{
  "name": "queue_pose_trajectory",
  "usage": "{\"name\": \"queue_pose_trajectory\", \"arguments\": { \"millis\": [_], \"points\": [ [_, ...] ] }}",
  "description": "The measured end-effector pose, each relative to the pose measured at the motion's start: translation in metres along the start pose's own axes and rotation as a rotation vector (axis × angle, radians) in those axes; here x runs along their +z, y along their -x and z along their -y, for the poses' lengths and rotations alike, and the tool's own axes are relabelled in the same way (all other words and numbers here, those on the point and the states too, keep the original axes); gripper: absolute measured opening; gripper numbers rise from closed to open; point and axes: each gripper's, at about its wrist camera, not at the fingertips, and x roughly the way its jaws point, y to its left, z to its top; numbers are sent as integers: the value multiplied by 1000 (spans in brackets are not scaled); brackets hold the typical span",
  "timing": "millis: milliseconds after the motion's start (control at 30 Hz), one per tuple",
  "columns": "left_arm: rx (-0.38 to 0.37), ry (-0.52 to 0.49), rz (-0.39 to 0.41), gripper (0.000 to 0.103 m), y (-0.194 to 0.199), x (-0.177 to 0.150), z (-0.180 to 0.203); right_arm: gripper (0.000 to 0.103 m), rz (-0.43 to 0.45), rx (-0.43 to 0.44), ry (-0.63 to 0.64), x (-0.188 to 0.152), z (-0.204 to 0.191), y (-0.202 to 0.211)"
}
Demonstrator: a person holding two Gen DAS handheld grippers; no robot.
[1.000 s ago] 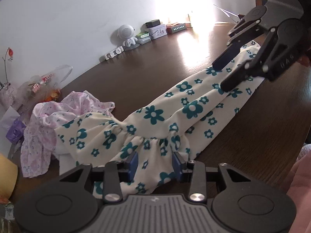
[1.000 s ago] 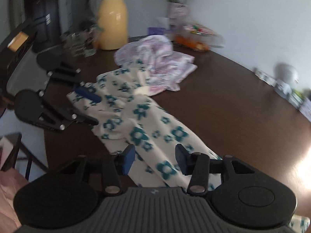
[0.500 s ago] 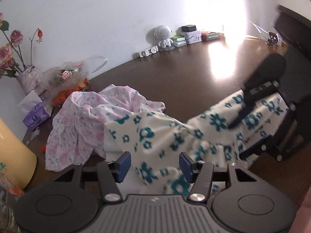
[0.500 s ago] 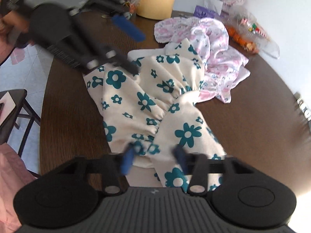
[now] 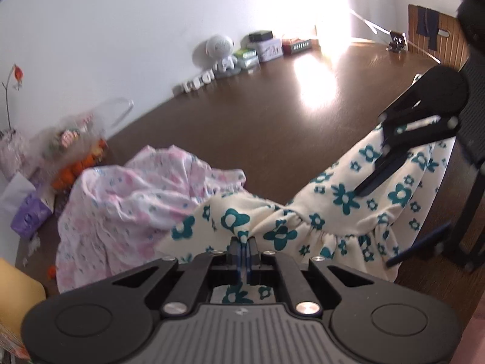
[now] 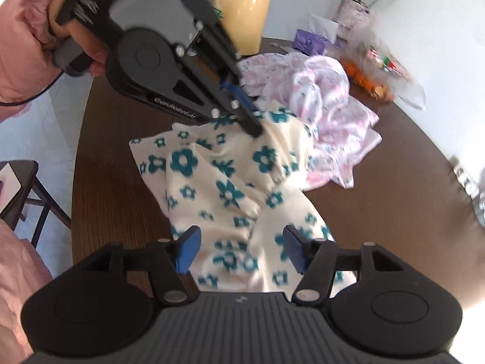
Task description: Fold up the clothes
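Two garments on the brown table (image 6: 379, 212): left gripper (image 5: 242, 247) pinching the floral cloth (image 6: 224, 188), right gripper (image 6: 239, 247) spread over it, jaws just opened; pink garment (image 6: 327, 112) crowds upper right, yellow jug (image 6: 242, 6) up top.

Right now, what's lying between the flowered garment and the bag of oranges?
The pink garment, crumpled, fills that stretch between the flowered garment and the bag of oranges; the right wrist view shows it best.

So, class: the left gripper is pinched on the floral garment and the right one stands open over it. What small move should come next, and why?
Probably close the right gripper on the cloth beneath it. The left gripper is already shut on the cream floral garment, while the right one's jaws have just been opening, with fabric between them but not pinched. A fold needs both ends held.
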Motion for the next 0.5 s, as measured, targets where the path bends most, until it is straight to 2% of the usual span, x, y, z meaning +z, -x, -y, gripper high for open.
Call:
{"name": "queue_pose_trajectory", "arguments": {
  "millis": [133, 267, 300, 367, 433, 500],
  "points": [
    [4, -25, 50, 2, 17, 12, 4, 71, -18, -59, 45, 11, -9, -18],
    [-13, -36, 63, 2, 23, 15, 6, 72, -48, -110, 88, 9, -17, -27],
    [-17, -38, 64, 2, 23, 15, 6, 69, -61, -120, 92, 7, -18, -29],
    [-27, -39, 65, 2, 24, 14, 7, 56, -86, -137, 101, 5, -20, -33],
    [-35, -38, 65, 2, 25, 13, 6, 29, -107, -126, 80, 4, -18, -34],
    [-40, -38, 60, 2, 24, 11, 6, 18, -123, -136, 68, 4, -17, -36]
  ]
}}
